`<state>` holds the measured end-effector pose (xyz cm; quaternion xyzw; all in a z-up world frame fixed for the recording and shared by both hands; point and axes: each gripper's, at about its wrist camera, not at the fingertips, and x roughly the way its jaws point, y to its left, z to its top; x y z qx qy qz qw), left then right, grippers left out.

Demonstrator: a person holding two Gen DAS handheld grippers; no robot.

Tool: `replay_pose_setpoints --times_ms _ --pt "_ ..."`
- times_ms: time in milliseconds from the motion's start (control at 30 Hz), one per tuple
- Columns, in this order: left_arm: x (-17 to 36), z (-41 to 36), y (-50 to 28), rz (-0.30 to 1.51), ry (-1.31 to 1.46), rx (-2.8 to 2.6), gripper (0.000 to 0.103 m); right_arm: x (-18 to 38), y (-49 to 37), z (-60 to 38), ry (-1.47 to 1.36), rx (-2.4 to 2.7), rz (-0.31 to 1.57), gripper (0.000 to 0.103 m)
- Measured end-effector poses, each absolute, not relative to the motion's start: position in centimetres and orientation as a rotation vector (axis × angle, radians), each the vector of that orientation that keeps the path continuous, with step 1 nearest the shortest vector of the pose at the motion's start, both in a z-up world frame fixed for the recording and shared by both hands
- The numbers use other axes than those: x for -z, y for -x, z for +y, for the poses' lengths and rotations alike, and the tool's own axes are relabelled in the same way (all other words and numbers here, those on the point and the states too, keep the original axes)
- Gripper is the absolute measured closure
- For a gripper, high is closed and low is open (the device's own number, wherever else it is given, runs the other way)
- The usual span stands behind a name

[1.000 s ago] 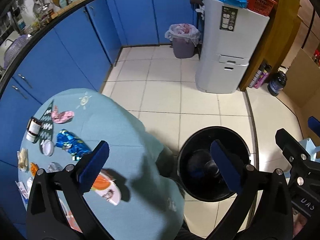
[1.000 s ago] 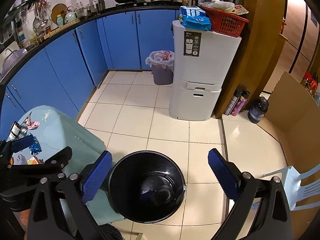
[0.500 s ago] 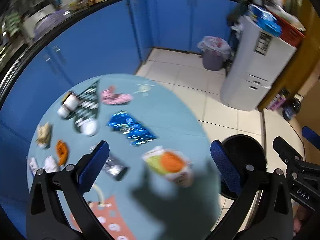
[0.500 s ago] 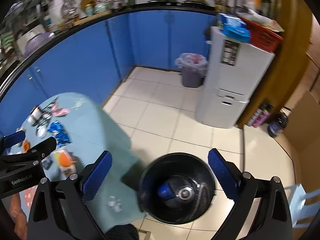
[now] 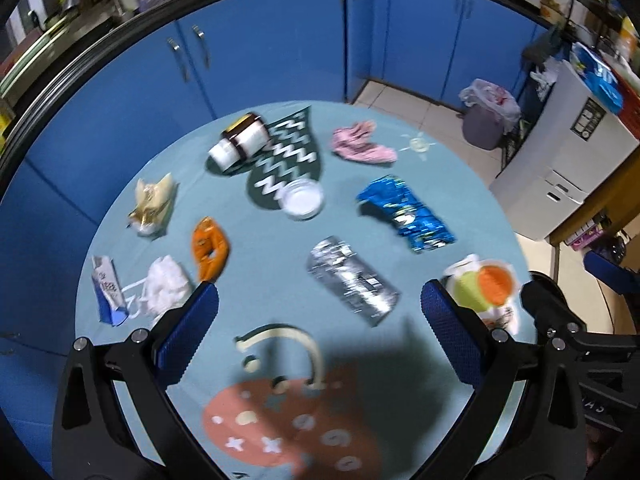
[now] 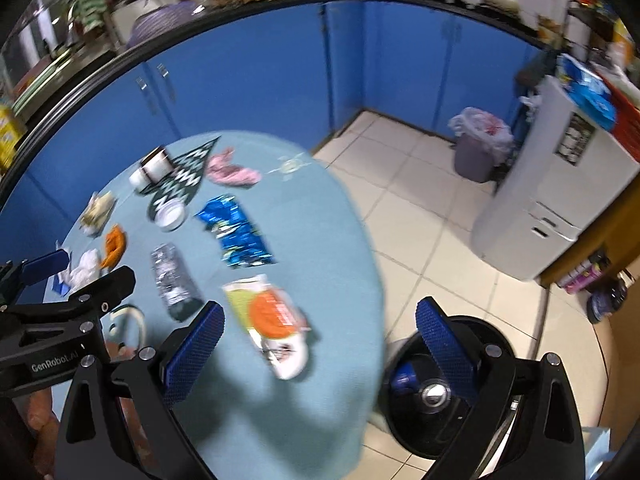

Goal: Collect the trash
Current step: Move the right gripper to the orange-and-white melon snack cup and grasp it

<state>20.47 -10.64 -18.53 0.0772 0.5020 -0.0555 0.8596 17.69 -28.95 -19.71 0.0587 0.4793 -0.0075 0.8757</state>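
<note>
- My left tongs (image 5: 320, 320) hang released above the tabletop (image 5: 280, 248), grasping nothing; the silver foil wrapper (image 5: 352, 282) lies flat just ahead of them, between the two pads.
- My right tongs (image 6: 320, 336) are released and empty too, with the green-and-orange packet (image 6: 272, 320) just ahead of the left pad, near the tabletop's edge.
- The black bin (image 6: 448, 388) stands on the floor beside the tabletop, under my right pad, with something blue already at the bottom.
- I judge the packet the best pick for the right tongs: it is nearest the bin, so the carry is short.
- To do it well, I should come down with one pad on each side of the packet's raised, crumpled part, since a flat film slips out of a shallow pinch.
- The left tongs suit the silver foil wrapper; the blue foil wrapper (image 5: 408, 216) and the orange wrapper (image 5: 210, 246) lie farther off.
- Both views are blurred, so I should settle before clenching.
</note>
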Motion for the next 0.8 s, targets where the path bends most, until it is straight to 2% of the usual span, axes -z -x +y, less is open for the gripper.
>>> replay_pose_setpoints --times_ms 600,667,733,800 --pt "21.4 -6.3 -22.0 1.122 -0.114 0.058 0.003 24.2 -21.1 -24.7 -0.071 -0.088 1.126 0.011" --pt "21.5 -6.4 -22.0 1.126 -0.114 0.06 0.003 24.4 -21.1 -24.6 -0.065 -0.095 1.135 0.018" --pt "21.7 -6.5 -22.1 1.13 -0.116 0.063 0.003 24.8 -21.3 -24.5 -0.068 -0.1 1.156 0.032" --pt "21.9 -6.7 -22.1 1.135 -0.118 0.064 0.003 25.2 -21.3 -24.6 -0.079 -0.111 1.174 0.037"
